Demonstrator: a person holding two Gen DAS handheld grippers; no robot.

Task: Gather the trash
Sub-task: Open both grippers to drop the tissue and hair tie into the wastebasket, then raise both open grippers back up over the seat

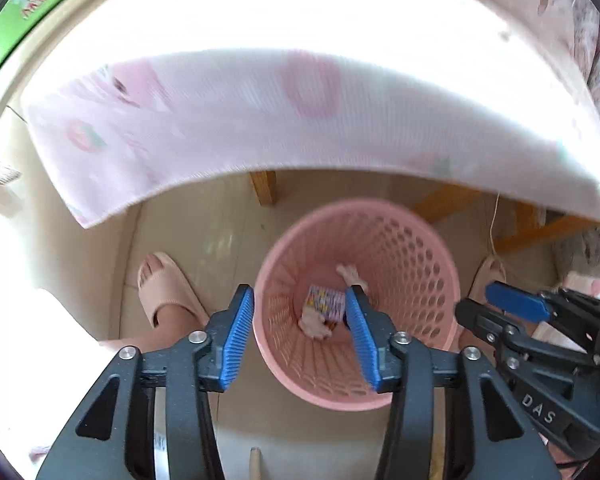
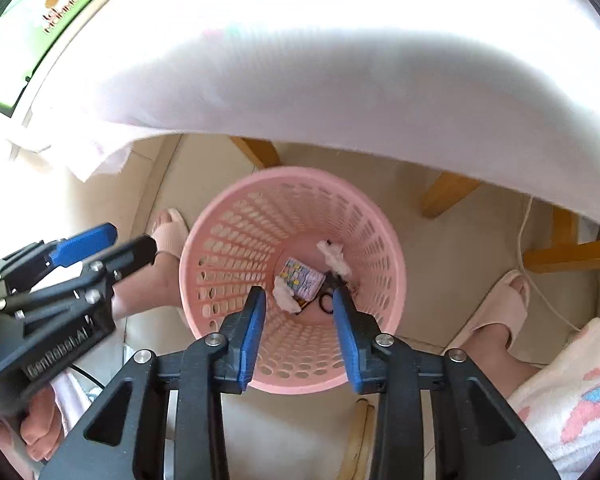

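1. Pink plastic basket [image 2: 228, 232]: round, tapered, walls perforated w/ rows of oval holes, smooth solid rim. Stands on glossy beige tile floor [image 1: 204, 232].
2. Trash lies at basket bottom: small printed packet [image 2: 302, 278], rectangular, multicolour pattern; crumpled white tissue wads [image 2: 334, 258] just beside it, soft & irregular; a dark thin looped item [image 2: 326, 300] touching packet's edge, too blurred to tell what.
3. Left gripper [image 1: 300, 322]: black rigid frame w/ silver bolts, blue ribbed pads [image 1: 236, 344]. Jaws part-open, nothing between them; points steeply down over basket mouth. Packet & tissues lie below, ahead of tips, between the two pads in view, apart from them.
4. Right gripper [image 2: 298, 322]: same build, blue pads [image 2: 252, 332], jaws part-open at a narrower gap, empty. Also aimed down into basket; trash sits just past its tips, toward its right finger, not touched.
5. Each gripper shows in the other's view, side by side, near but apart.
6. Beyond both grippers: white-pink tablecloth [image 1: 220, 120], soft fabric w/ faint strawberry print, hanging over a table edge; wooden legs [image 2: 448, 192] under it.
7. Person's feet in beige ridged slippers [image 1: 164, 284] on either side of basket.
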